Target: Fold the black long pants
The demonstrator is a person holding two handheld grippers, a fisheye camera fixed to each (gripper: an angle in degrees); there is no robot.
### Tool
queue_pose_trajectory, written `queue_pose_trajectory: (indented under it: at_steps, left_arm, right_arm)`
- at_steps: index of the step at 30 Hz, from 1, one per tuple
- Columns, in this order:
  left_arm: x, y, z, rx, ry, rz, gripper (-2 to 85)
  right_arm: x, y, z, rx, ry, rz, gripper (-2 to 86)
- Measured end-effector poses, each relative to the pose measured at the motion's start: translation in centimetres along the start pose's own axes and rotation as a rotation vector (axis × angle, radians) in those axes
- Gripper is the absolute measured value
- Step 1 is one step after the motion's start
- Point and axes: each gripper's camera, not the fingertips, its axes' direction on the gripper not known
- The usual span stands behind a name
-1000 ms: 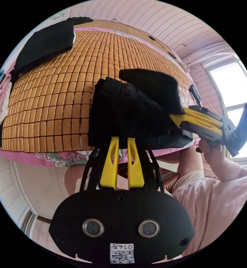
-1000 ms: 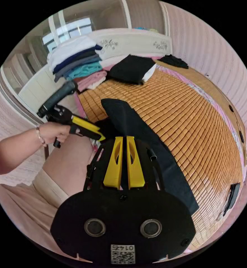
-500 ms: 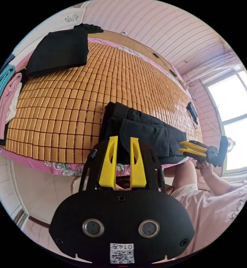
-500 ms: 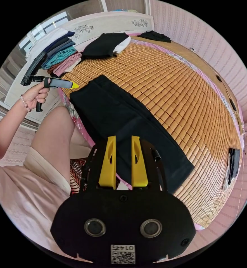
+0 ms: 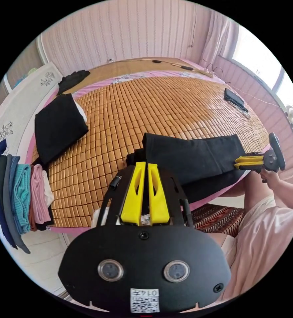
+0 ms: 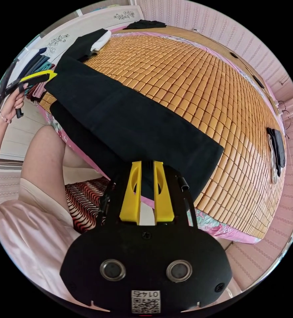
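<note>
black long pants [image 5: 193,157] lie stretched lengthwise along the near edge of the bed [image 5: 159,99], on the bamboo mat [image 6: 193,76], folded leg over leg; the lower layer hangs slightly over the pink edge of the bed.

left gripper [image 5: 145,165]: held above the bed edge at one end of the pants, pointing over the mat. yellow fingers [image 5: 133,195] nearly closed, a narrow slit between them; dark cloth shows at the tips, but i cannot tell whether it is pinched. in the right gripper view this gripper [image 6: 52,75] sits at the far end of the pants, in a hand [image 6: 12,102] with the forearm raised from below; tip touching or just beside the cloth edge.

right gripper [image 6: 147,164]: at the opposite end, tips over the pants where the cloth meets the bed edge. fingers [image 6: 162,195] close together with a thin gap, dark cloth visible between them; grip not confirmable. in the left gripper view this gripper [image 5: 236,162] is held level, tip at the pants' end, hand [image 5: 269,174] behind it, forearm angled down toward the person's pink garment [image 5: 265,238].

other items: folded black garment [image 5: 58,126] on the mat near the headboard [image 5: 7,122]; stack of folded clothes [image 5: 20,198] beside the bed; small dark item [image 5: 235,98] at the far side.
</note>
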Motion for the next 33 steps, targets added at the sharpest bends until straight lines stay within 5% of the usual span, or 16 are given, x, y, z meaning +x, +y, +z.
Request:
queue_pose_trajectory:
  at_steps: [3, 6, 8, 11, 17, 20, 26, 33]
  left_arm:
    - [-0.2, 0.3, 6.3, -0.236, 0.09, -0.136, 0.0]
    - [0.1, 0.1, 5.7, -0.159, 0.154, -0.233, -0.1]
    - [1.4, -0.2, 4.1, -0.108, 0.042, -0.22, -0.5]
    - [5.4, -0.7, 1.2, -0.052, -0.065, -0.084, -0.9]
    - [19.1, -3.5, 3.7, -0.066, 0.253, 0.236, -0.9]
    - [24.9, -5.3, 7.1, -0.11, 0.221, 0.32, -0.9]
    - [30.2, -6.7, 10.3, -0.186, 0.131, 0.463, -1.0]
    - [33.8, -7.6, 11.0, -0.183, 0.1, 0.535, -1.0]
  right_arm:
    - [0.5, -0.6, 0.5, -0.002, -0.016, 0.023, 6.2]
    - [0.8, -1.2, 0.5, -0.026, -0.019, -0.015, 5.2]
    - [1.0, -1.9, 0.2, -0.072, -0.026, -0.044, 3.0]
    - [0.8, -3.0, -1.7, -0.002, -0.019, -0.115, 0.6]
    - [-1.3, -11.1, -1.1, -0.044, 0.025, -0.295, -0.3]
    - [-1.9, -14.2, 3.1, -0.263, 0.092, -0.371, -0.6]
    - [1.1, -15.9, 3.1, -0.393, -0.042, -0.378, -0.6]
    - [3.8, -15.2, 4.8, -0.37, 0.065, -0.372, -0.4]
